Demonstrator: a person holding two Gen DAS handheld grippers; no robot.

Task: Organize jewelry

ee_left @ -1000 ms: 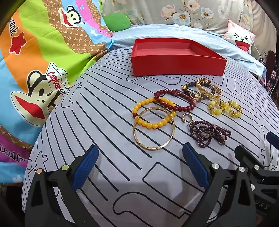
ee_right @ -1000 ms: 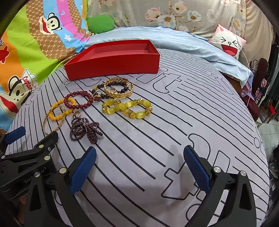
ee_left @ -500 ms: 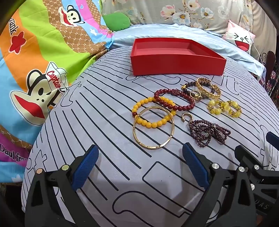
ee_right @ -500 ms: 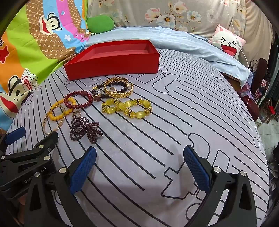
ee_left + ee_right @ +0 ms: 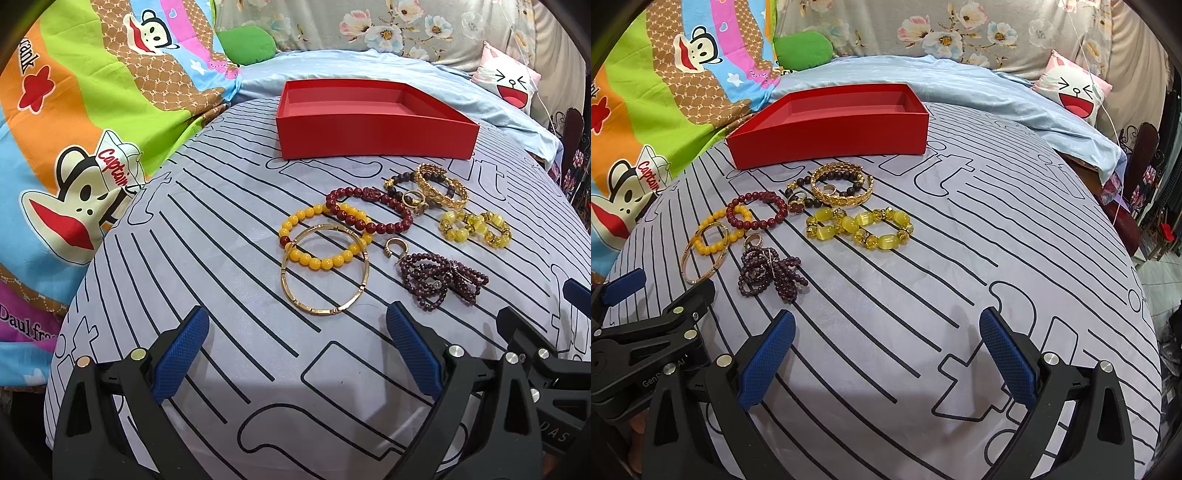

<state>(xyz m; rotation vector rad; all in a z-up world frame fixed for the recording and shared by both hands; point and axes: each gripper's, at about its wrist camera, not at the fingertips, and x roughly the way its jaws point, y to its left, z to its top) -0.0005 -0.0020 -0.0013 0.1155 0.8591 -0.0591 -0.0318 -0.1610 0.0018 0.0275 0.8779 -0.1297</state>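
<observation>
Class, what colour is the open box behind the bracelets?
The box is plain red, inside and out; the left wrist view shows it best.

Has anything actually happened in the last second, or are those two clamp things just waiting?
Nothing has visibly changed. The left gripper and right gripper stay open and empty, short of the jewelry. The gold bangle, the purple bead strand and the other bracelets lie where they were, and the red box remains empty.

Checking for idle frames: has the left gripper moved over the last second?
No. In the left wrist view the thin gold bangle and red box sit where they did relative to the open left gripper.
</observation>
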